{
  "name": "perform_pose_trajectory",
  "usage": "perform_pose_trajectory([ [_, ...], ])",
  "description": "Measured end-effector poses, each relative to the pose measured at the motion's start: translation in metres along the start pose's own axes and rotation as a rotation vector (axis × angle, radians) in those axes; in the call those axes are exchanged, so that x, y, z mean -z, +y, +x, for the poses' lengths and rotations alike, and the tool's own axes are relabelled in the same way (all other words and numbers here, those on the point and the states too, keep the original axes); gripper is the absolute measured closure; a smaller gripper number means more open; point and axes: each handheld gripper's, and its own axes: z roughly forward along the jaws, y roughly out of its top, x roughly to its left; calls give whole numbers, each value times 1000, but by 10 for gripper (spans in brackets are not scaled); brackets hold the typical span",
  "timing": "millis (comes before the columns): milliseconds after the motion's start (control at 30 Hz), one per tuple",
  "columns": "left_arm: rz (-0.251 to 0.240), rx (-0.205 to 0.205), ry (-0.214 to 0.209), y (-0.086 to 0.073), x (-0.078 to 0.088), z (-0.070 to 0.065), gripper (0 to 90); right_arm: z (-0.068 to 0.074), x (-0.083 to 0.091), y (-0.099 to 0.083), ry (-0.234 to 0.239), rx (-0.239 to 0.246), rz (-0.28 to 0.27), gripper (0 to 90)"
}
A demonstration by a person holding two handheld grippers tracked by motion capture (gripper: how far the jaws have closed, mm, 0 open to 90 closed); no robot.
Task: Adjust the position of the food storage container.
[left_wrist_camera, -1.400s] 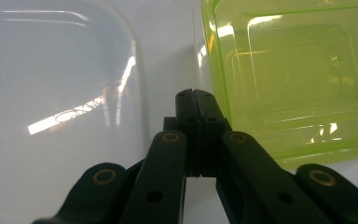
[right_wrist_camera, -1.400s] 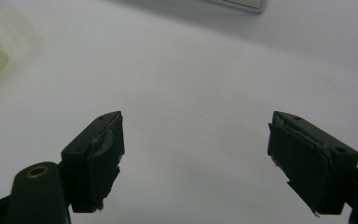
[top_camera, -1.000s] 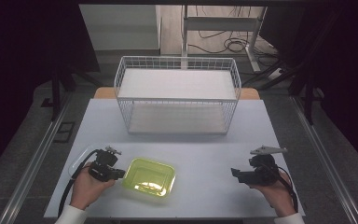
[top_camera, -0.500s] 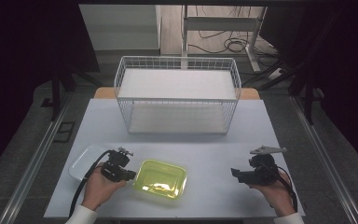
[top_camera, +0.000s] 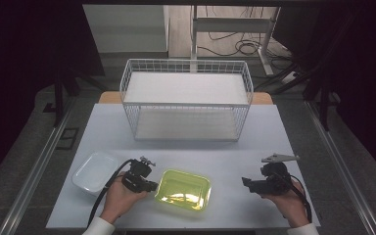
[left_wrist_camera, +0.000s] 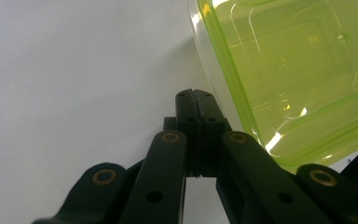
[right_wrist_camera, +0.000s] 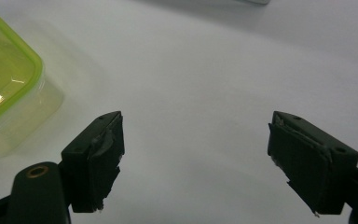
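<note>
Two grippers work here: the left gripper (top_camera: 149, 185), jaws closed empty, pushes the green container (top_camera: 183, 189); it may slip past the wide-open right gripper (top_camera: 247, 182).

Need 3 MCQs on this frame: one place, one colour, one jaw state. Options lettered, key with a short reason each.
1. Where does the white lid lie relative to the yellow-green container?
A. On the left gripper's side of it
B. Inside the wire basket
C. Stacked on top of it

2. What colour is the wire basket?
A. Black
B. White
C. Red

3. How do the jaws of the right gripper stand?
A. Shut on the container
B. Shut with nothing between
C. Open, with nothing between

Key: 1 A, the high view shows the lid flat on the table beyond the left gripper, apart from the container. 2 B, its wires are white. 3 C, the right gripper view shows bare table between the spread jaws.
</note>
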Motion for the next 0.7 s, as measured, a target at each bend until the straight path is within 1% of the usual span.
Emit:
perform_pose_trajectory([
  [100, -1, -7, -9, 1, -2, -2, 899, 1, 0, 0, 2, 5, -2, 184],
  [133, -3, -7, -13, 1, -2, -2, 899, 1, 0, 0, 10, 6, -5, 185],
  [167, -17, 0, -21, 1, 1, 1, 898, 5, 3, 2, 56, 11, -24, 194],
  [200, -17, 0, -21, 1, 1, 1, 897, 5, 3, 2, 56, 11, -24, 194],
  [233, -36, 6, -11, 1, 5, 5, 897, 6, 4, 3, 66, 13, -29, 201],
  [267, -50, 17, -1, 0, 8, 8, 896, 8, 5, 3, 76, 26, -37, 208],
  [333, -80, 25, 6, -2, 14, 13, 893, 11, 6, 4, 85, 43, -38, 218],
  [367, -100, 28, 17, -3, 17, 16, 883, 12, 6, 4, 87, 47, -40, 222],
  [400, -116, 36, 19, -4, 18, 16, 859, 13, 5, 4, 90, 51, -35, 226],
  [433, -126, 31, 25, -5, 21, 18, 832, 13, 5, 3, 91, 54, -32, 231],
  [467, -128, 26, 27, -6, 23, 18, 782, 14, 5, 3, 95, 59, -30, 239],
  [500, -124, 21, 24, -6, 26, 18, 705, 15, 5, 4, 105, 63, -28, 252],
  [533, -133, 21, 21, -6, 28, 18, 537, 18, 6, 5, 144, 71, -27, 291],
  [567, -142, 16, 23, -5, 30, 17, 537, 18, 6, 5, 144, 71, -27, 291],
  [633, -159, 14, 20, -5, 35, 16, 439, 25, 7, 7, 197, 95, -32, 333],
  [700, -182, 18, 24, -5, 39, 16, 358, 35, 8, 10, 230, 127, -21, 380],
])
